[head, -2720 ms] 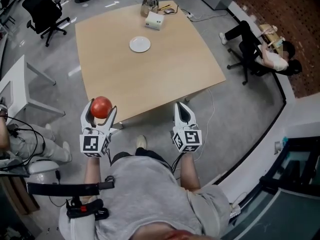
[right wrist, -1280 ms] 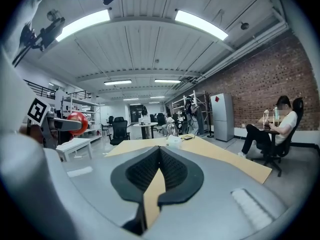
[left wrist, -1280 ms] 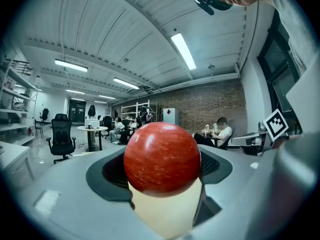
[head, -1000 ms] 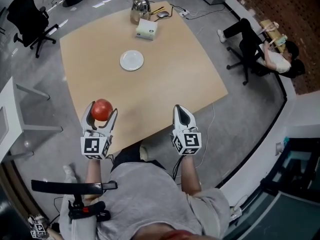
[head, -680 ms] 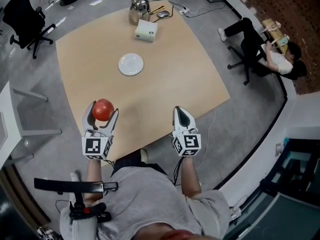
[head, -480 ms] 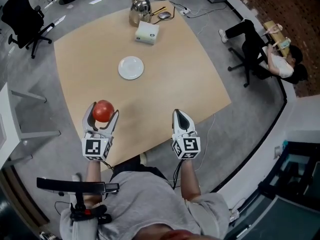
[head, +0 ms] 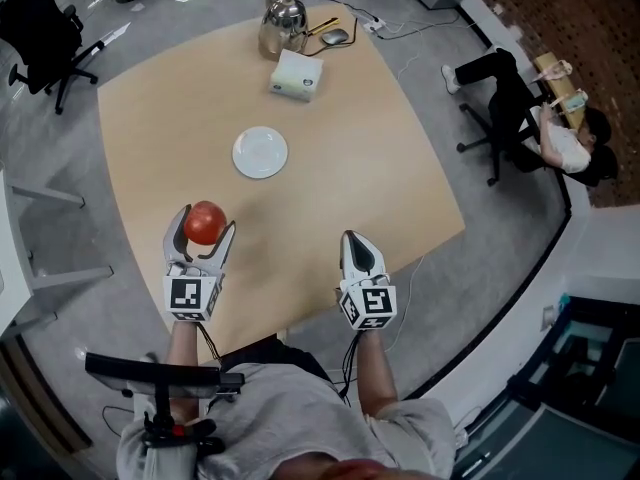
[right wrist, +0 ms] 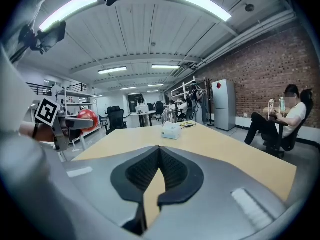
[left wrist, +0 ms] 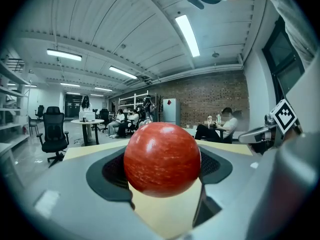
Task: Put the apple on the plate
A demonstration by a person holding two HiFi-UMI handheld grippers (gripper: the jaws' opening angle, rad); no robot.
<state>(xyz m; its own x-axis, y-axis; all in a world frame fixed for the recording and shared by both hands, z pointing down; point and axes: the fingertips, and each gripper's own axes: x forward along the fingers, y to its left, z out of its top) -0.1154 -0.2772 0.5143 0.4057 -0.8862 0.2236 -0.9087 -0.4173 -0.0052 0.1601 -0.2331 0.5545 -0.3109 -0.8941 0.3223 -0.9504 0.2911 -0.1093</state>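
A red apple is clamped between the jaws of my left gripper, held above the near left part of the wooden table. In the left gripper view the apple fills the gap between the dark pads. A small white plate lies on the table beyond the apple, a little to its right. My right gripper hovers over the table's near edge, jaws shut with nothing between them. From the right gripper view the apple shows at far left.
A white tissue box, a metal kettle and a mouse sit at the table's far side. A person sits on a chair to the right. A black office chair stands at far left.
I have stepped closer to the table: both grippers now hang over its near edge, and the plate sits nearer. The apple stays gripped on the left.
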